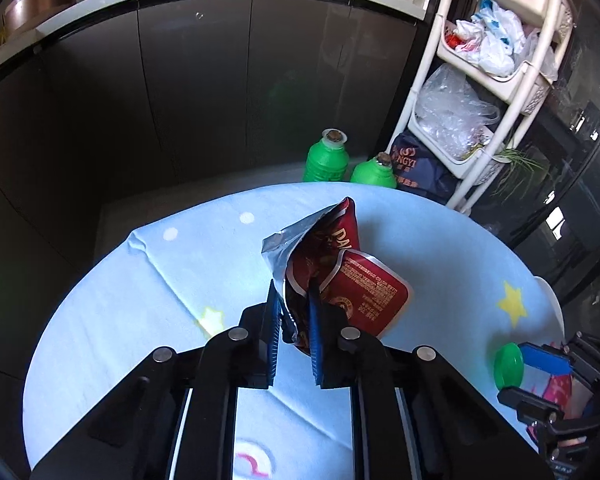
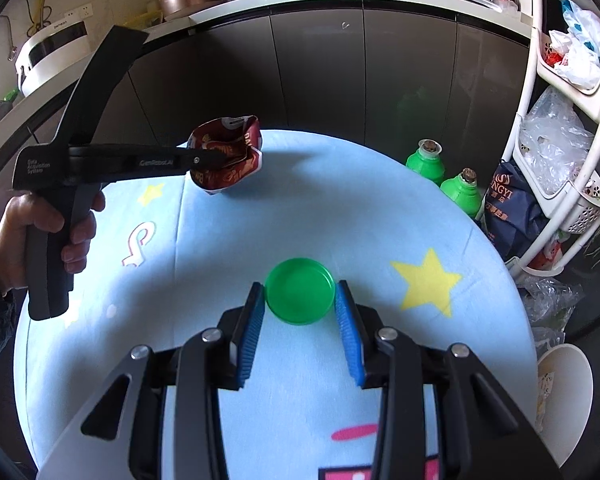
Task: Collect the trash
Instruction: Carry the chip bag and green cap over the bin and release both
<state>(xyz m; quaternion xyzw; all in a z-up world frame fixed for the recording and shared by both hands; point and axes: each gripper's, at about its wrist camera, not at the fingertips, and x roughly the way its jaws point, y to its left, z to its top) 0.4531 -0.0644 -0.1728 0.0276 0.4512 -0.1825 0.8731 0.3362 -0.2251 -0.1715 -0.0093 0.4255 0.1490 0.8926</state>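
Observation:
A crumpled red snack bag with a silver lining is held above the light blue tablecloth; my left gripper is shut on its lower edge. The bag and the left gripper also show at the left of the right wrist view. A green round lid sits between the blue pads of my right gripper, which is shut on its sides just over the cloth. In the left wrist view the lid and the right gripper show at the right edge.
Two green bottles stand on the floor beyond the table, beside a blue bag. A white shelf rack with plastic bags stands at the right. A white paper cup is at the table's right edge. Dark cabinets are behind.

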